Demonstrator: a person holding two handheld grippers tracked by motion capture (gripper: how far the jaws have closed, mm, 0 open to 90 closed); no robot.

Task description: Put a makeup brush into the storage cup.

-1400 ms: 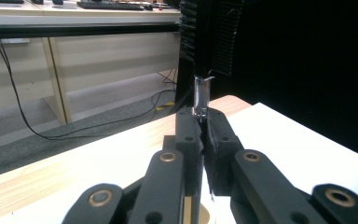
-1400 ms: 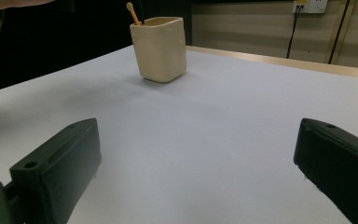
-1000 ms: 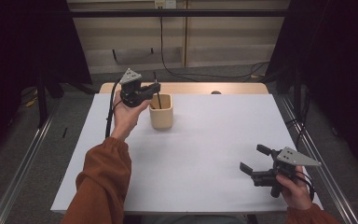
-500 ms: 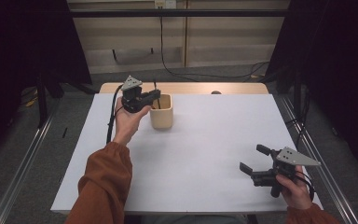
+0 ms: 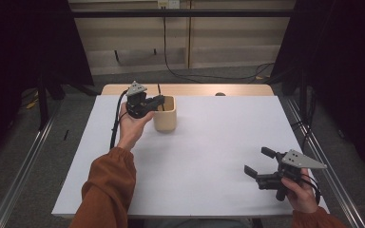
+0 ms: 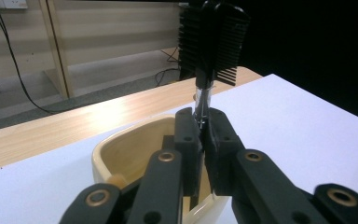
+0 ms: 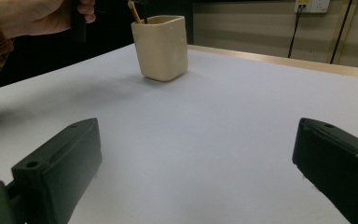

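A beige cup (image 5: 165, 118) stands at the back left of the white table cover (image 5: 209, 152). My left gripper (image 5: 160, 99) hovers at the cup's rim, held from the left by a hand. It is shut on the clear handle of a black comb-like brush (image 6: 213, 42), whose toothed head rises above the jaws (image 6: 202, 122) while the cup (image 6: 135, 144) lies just below. A tan stick (image 7: 134, 10) pokes out of the cup (image 7: 161, 46). My right gripper (image 5: 259, 161) rests low at the front right, open, with nothing between its jaws (image 7: 196, 140).
A strip of bare wooden tabletop (image 5: 195, 89) runs behind the white cover. Cables (image 5: 180, 71) lie on the floor beyond, and metal rails (image 5: 24, 161) flank the table. An orange sleeve (image 5: 107, 190) reaches in from the front left.
The left gripper has sunk a little towards the cup with the brush still pinched, and the brush now stands more upright. The right gripper has stayed put.
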